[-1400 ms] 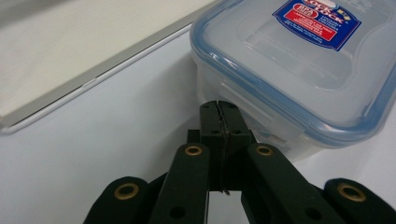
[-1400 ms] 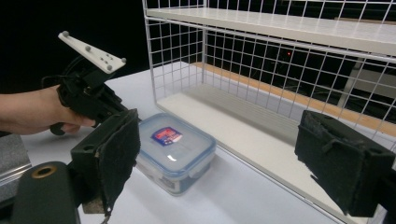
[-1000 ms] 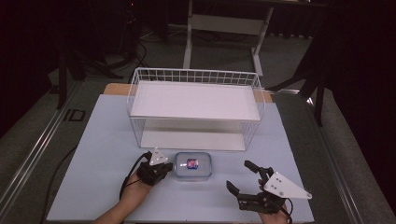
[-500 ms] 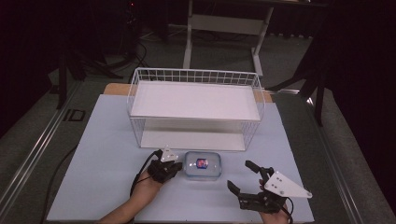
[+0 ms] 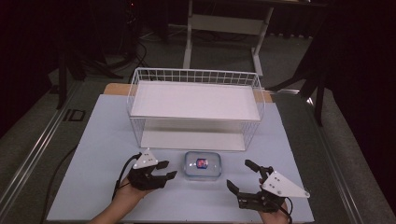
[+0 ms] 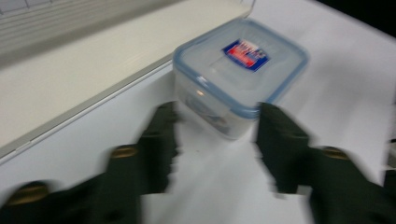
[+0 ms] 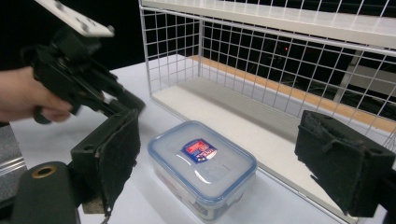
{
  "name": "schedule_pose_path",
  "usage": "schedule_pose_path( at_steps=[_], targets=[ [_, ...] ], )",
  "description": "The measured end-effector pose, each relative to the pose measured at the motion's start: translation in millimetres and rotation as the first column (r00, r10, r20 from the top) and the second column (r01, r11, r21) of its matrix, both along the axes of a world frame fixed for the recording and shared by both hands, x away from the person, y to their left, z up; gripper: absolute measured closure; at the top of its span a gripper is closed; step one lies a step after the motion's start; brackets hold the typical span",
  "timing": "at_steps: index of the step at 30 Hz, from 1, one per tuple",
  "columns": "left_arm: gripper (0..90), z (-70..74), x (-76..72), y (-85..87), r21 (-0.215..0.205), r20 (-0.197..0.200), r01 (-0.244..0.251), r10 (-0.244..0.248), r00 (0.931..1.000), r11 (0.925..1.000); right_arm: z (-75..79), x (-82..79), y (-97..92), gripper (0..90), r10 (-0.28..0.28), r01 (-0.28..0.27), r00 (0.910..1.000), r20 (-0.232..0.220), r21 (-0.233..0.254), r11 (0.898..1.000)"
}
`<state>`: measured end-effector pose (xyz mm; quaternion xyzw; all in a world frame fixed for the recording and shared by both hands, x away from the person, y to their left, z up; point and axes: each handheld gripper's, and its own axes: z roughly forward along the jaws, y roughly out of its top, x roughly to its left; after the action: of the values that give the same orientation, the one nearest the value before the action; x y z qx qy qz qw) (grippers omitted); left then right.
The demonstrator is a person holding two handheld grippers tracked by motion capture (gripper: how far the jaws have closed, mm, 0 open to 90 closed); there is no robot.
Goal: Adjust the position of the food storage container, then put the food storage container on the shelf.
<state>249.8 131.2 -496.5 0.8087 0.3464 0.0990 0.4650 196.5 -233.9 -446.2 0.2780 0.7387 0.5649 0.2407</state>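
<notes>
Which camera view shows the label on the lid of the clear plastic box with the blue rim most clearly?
The right gripper view: the red-and-blue label is near and sharp. The left gripper view shows it blurred; the high view shows it tiny.

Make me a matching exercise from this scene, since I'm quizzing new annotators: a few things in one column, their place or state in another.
Column one:
1. food container
2. wire rack
3. left gripper
4. right gripper

Column two:
a. jaws wide open, on the side of the container opposite the other gripper
b. lid on, blue-rimmed, on the table in front of the rack
c. two white shelves, at the back of the mat
d. jaws just opened, nothing gripped, beside the container

Pairs: 1-b, 2-c, 3-d, 4-a
</notes>
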Motion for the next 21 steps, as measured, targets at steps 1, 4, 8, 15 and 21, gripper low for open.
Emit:
schedule_pose_path(
  at_steps=[1,4,8,15,21],
  targets=[
    [34.7,2.1,-1.9,2.8,-0.017,-0.006,0.006,-0.006,1.0000,0.9998,-0.3,0.2,0.4,13.9,-0.003,0.003,1.0000,-0.004,-0.003,1.000],
    [7.6,7.4,-8.1,8.0,-0.012,-0.067,0.042,-0.043,0.9968,0.9990,-0.7,0.8,1.0,13.2,-0.005,0.005,0.9999,-0.013,0.004,1.000],
    [2.1,17.1,-18.7,18.6,-0.059,-0.011,-0.008,0.008,0.9999,0.9982,-1.1,1.5,1.0,12.1,-0.020,0.020,0.9997,-0.013,0.003,1.000],
    [2.1,28.4,-29.6,26.7,-0.074,0.053,-0.025,0.029,0.9981,0.9969,0.5,1.8,0.6,12.1,-0.066,0.066,0.9977,0.016,0.002,0.998],
    [2.1,28.9,-26.2,17.0,-0.103,0.098,-0.021,0.031,0.9947,0.9945,5.0,1.1,0.7,12.6,-0.107,0.108,0.9926,0.057,-0.015,0.994]
  ],
)
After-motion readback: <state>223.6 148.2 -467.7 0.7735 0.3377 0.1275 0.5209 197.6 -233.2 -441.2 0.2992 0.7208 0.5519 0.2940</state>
